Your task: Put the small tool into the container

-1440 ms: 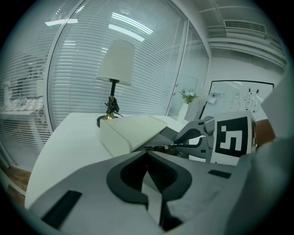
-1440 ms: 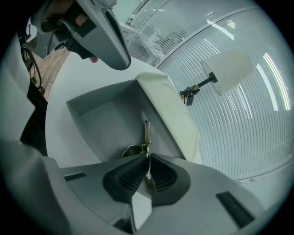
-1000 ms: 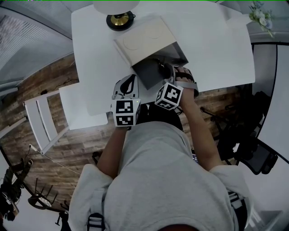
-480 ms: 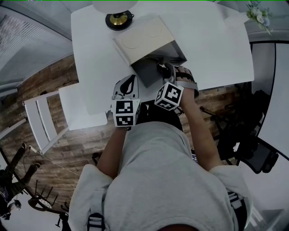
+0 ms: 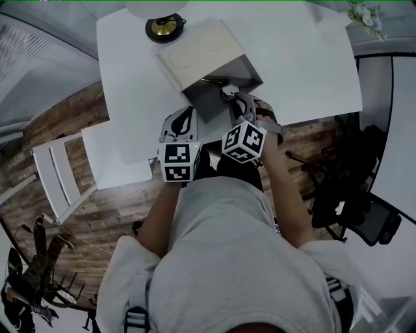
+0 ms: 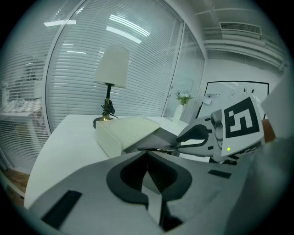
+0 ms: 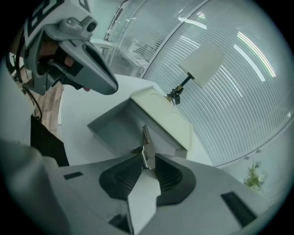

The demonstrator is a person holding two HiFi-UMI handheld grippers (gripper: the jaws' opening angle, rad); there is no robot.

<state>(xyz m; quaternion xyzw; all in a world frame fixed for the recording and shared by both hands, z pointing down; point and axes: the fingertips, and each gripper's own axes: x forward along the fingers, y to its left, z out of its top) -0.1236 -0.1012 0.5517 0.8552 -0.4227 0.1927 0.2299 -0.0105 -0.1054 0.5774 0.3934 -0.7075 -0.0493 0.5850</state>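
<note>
The container (image 5: 207, 60) is a cream box with an open grey drawer (image 5: 211, 97) pulled toward me, on the white table (image 5: 305, 71). My right gripper (image 5: 229, 96) hangs over the drawer's right part, shut on the small metal tool (image 7: 145, 143), whose tip sticks out past the jaws above the grey drawer (image 7: 120, 126). The left gripper (image 5: 184, 121) stays just left of the drawer at the table's near edge, shut with nothing in it. In the left gripper view the tool (image 6: 156, 149) shows level, held out by the right gripper (image 6: 195, 136) in front of the container (image 6: 123, 132).
A lamp (image 5: 160, 26) with a dark round base stands behind the container. A white chair (image 5: 62, 172) is at the table's left over the wooden floor. A small vase of flowers (image 5: 364, 14) sits at the far right corner.
The right gripper with the tool has edged a little farther over the drawer. The left gripper has stayed in place.
</note>
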